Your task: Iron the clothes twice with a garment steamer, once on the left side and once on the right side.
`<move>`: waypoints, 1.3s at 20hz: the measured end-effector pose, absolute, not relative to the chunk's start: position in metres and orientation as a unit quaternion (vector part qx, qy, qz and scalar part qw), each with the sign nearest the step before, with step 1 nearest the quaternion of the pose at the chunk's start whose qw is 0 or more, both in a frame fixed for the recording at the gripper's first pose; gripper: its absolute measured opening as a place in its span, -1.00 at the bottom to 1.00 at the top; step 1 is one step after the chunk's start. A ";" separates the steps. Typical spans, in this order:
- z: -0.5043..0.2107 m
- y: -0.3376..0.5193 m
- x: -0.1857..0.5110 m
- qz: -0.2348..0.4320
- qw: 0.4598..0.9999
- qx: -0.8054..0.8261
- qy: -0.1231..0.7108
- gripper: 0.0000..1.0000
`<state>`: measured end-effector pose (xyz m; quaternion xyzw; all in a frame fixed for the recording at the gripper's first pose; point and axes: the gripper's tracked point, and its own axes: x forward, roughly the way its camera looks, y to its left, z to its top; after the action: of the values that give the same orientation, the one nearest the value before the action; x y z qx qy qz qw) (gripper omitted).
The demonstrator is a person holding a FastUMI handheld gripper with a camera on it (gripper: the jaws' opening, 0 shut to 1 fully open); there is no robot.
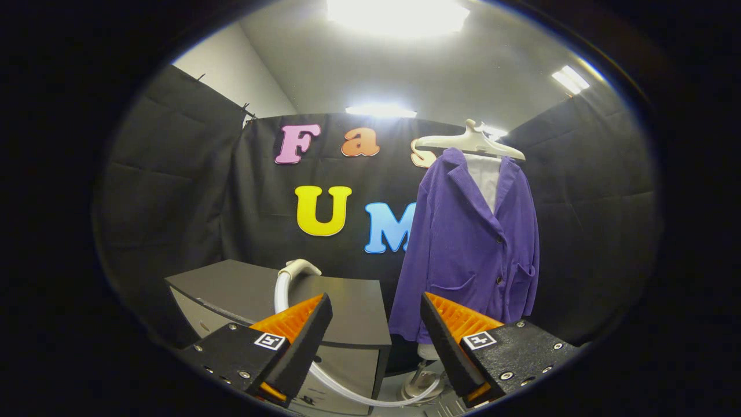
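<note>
Fingers (376, 339) nearest the camera stand spread wide apart with nothing between them; each carries a small square black-and-white marker tag, which holds no readable text. Just ahead of the left finger sits a dark-topped table (347, 315) with a pale front. On its top rests the garment steamer head (299, 268), a pale handle lying on the surface, its nozzle end turned toward the jacket side. From it a translucent hose (347, 387) curves down past the table's front, running under the gap between the fingers to a pale base unit (422, 383) on the floor. Beyond the right finger hangs a purple jacket (469, 243), long axis vertical, front facing the camera, buttoned, with patch pockets low down and a white lining showing at the collar. It hangs from a cream hanger (472, 142). Black cloth walls enclose the booth; ceiling lights (398, 16) glare overhead.
</note>
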<state>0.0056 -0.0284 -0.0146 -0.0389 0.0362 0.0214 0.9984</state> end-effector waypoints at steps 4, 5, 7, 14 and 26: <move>0.005 -0.021 -0.007 0.061 0.998 -0.022 0.028 0.89; 0.009 -0.020 -0.011 0.072 0.997 -0.024 0.026 0.89; 0.017 -0.017 -0.019 0.095 0.995 -0.038 0.019 0.90; 0.042 0.009 -0.054 0.195 0.980 -0.040 0.011 0.89; 0.037 0.084 0.089 0.204 0.972 0.052 0.103 0.89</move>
<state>0.0888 0.0842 0.0368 0.0520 0.1032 0.2043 0.9721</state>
